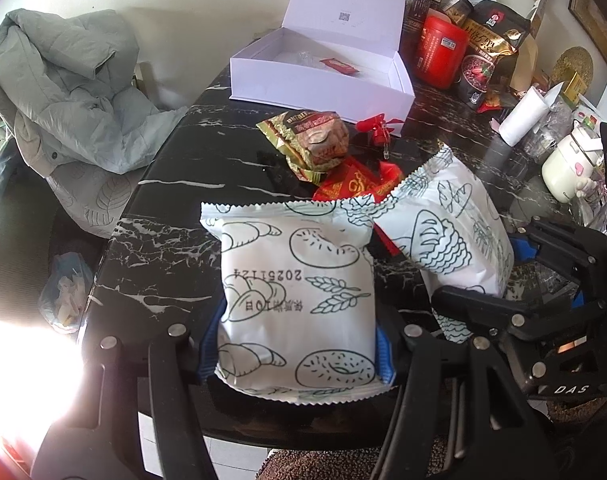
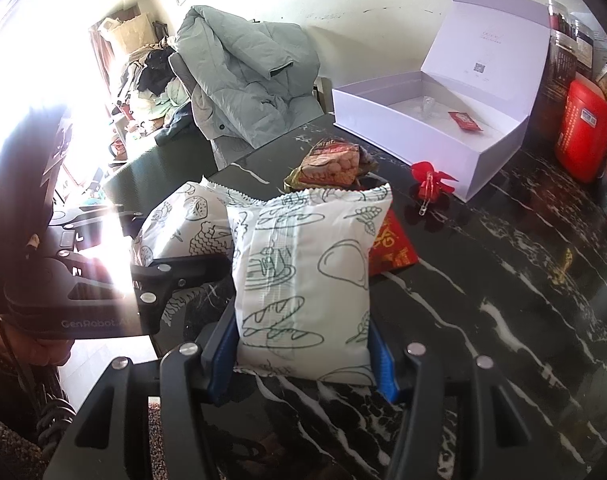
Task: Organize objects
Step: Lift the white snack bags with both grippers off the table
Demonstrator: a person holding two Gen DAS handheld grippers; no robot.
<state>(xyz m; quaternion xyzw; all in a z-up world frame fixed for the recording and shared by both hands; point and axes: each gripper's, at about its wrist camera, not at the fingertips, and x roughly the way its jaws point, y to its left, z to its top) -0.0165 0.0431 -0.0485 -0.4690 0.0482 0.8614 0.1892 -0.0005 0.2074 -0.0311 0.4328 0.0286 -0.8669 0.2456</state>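
Two white bread packets, one per gripper. Left packet (image 1: 295,300) clamped across its width between blue pads (image 1: 384,354) of left gripper (image 1: 297,354), printed face up, near front edge of table (image 1: 163,248). Right packet (image 2: 307,276) clamped likewise in right gripper (image 2: 299,360), seam side up, tilted, just beside the first.

Gripped at the lower end, probably so the free end leads into the box. Both seem clear of the tabletop; contact underneath hidden.

Box (image 1: 315,88), lid open, toward far edge; nearly bare inside, one red sachet (image 1: 337,66). Likely destination.

Gold snack bag (image 1: 311,144) and red packet (image 1: 355,184) lying mid-table between packets and box. Jars and tins crowd the far right corner.
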